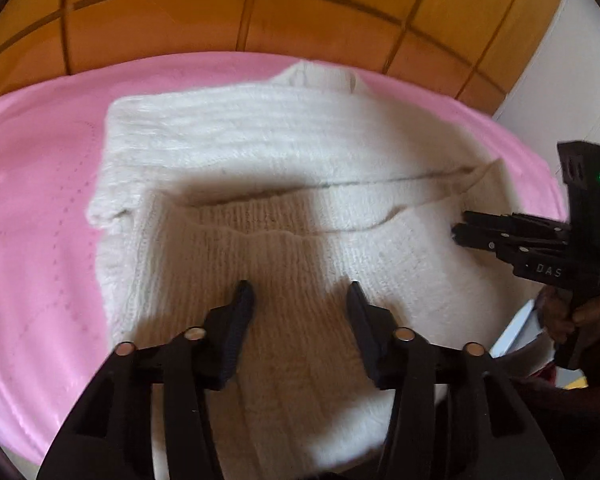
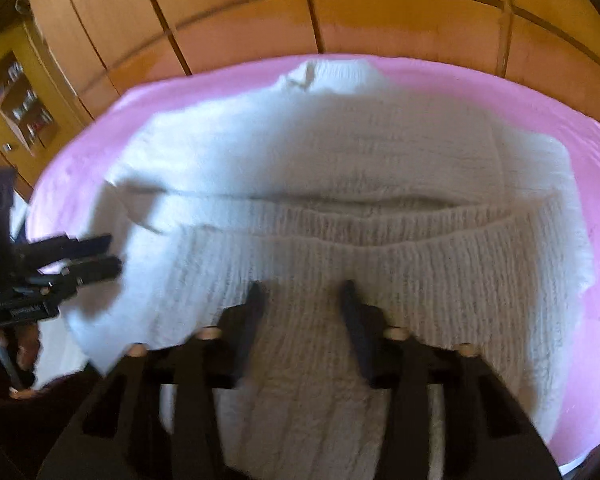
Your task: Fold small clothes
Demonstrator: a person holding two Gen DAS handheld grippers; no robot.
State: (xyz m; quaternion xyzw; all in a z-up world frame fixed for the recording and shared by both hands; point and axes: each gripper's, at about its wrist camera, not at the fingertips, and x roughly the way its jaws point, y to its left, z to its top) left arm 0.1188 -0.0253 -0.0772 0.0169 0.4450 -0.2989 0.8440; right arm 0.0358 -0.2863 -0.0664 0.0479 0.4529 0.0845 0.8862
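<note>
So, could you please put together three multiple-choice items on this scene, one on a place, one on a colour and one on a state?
1. Where does the white knitted sweater lie?
A. On the pink cover
B. On the wooden floor
C. In a basket

2. What colour is the panelling behind the bed?
A. Grey
B. Orange-brown wood
C. Blue

3. What is between the fingers of the left gripper?
A. A pinched fold of the sweater
B. A sock
C. Nothing; they stand apart above the knit

Answers:
1 A, pink cover shows around the sweater on both sides and beyond its collar.
2 B, the panels are warm brown with dark seams.
3 C, the gap between the two fingers shows only flat knit below, none of it gathered.
</note>
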